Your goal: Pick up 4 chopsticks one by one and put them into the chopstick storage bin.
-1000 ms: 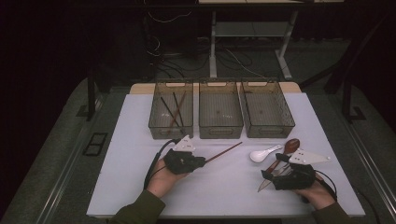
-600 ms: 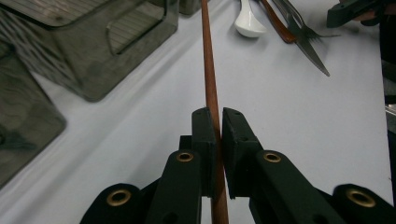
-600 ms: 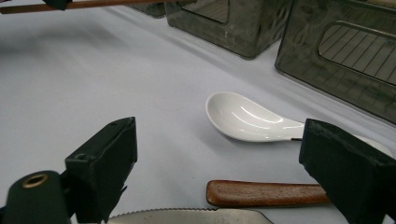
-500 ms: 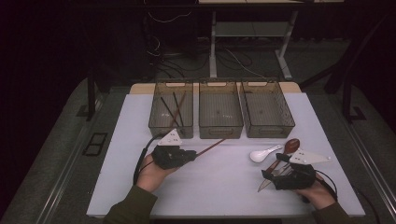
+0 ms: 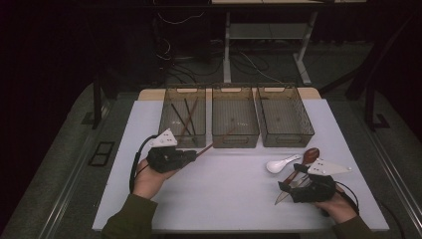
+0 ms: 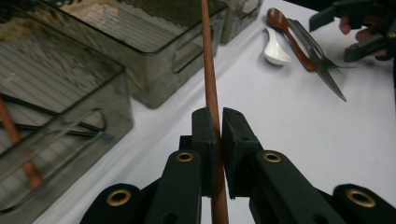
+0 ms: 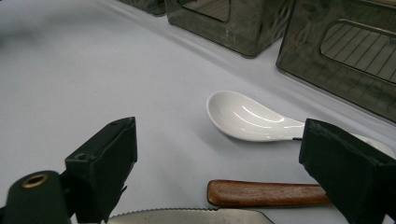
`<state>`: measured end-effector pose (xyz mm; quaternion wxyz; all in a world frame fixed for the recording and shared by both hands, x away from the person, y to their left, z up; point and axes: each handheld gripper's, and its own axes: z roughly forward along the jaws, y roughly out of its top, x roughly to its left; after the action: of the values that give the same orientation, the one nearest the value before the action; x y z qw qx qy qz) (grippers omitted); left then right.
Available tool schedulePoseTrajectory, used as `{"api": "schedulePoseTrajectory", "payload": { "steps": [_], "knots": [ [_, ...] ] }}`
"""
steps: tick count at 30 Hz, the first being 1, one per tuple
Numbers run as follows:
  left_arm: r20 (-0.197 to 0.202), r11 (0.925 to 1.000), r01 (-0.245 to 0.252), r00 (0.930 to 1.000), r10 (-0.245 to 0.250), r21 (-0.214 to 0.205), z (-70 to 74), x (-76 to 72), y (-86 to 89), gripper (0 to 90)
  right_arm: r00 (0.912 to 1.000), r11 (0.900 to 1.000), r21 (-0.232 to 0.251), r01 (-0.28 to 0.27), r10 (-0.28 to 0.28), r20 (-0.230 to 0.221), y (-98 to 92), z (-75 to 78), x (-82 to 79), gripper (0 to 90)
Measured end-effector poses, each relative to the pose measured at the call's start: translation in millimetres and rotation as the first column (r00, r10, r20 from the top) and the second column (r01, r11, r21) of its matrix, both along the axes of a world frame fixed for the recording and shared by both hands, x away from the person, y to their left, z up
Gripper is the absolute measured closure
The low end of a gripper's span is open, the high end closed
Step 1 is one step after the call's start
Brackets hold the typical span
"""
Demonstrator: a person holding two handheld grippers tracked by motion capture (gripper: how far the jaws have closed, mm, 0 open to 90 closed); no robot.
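1. The left gripper [image 5: 191,155] pinches a brown chopstick [image 6: 211,88] between its jaws, above the white table [image 5: 234,189] just in front of the left bin [image 5: 182,115].
2. The chopstick runs through the pads, its long axis pointing away from the hand toward the front wall of the middle bin [image 5: 235,122]; in the high view its far end reaches that wall.
3. Judged from its look, the stick is light, stiff and smooth. Its thin round shaft could swivel or slide in a narrow pinch, so a hold nearer mid-length would likely steady it better than one near the end.
4. Two more chopsticks [image 5: 181,117] lie slanted in the left bin.
5. The right gripper [image 5: 288,186] rests low with its jaws spread wide and holding nothing, beside a white spoon [image 7: 254,119], a wooden spoon [image 5: 309,157] and a serrated knife [image 7: 187,217].
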<state>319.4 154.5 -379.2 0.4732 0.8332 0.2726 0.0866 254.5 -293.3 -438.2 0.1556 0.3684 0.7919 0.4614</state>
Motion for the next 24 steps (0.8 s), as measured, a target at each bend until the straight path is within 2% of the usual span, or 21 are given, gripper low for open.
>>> {"api": "schedulePoseTrajectory", "payload": {
  "steps": [9, 15, 20, 24],
  "knots": [
    [0.028, 0.9989, -0.046, 0.9986, 0.046, 0.002, 14.4, 20.3, 11.5, 83.5, 0.9999, 1.0000, -0.001, 0.006, -0.006, -0.009, 0.5, -0.8, 0.2, 11.0],
    [0.042, 0.9968, -0.074, 0.9965, 0.073, 0.031, 29.9, 39.5, 15.2, 83.5, 0.9999, 1.0000, 0.001, 0.007, -0.007, -0.007, 0.9, -0.3, 0.4, 11.0],
    [0.048, 0.9926, -0.104, 0.9937, 0.101, 0.063, 42.5, 57.5, 14.1, 83.5, 0.9999, 1.0000, 0.003, 0.008, -0.008, -0.013, 1.1, -0.1, 0.0, 11.0],
    [0.039, 0.9857, -0.151, 0.9881, 0.149, 0.075, 44.7, 74.3, 12.0, 83.5, 1.0000, 1.0000, 0.004, 0.005, -0.005, -0.003, 1.1, 0.5, 0.0, 11.1]
  ]
}}
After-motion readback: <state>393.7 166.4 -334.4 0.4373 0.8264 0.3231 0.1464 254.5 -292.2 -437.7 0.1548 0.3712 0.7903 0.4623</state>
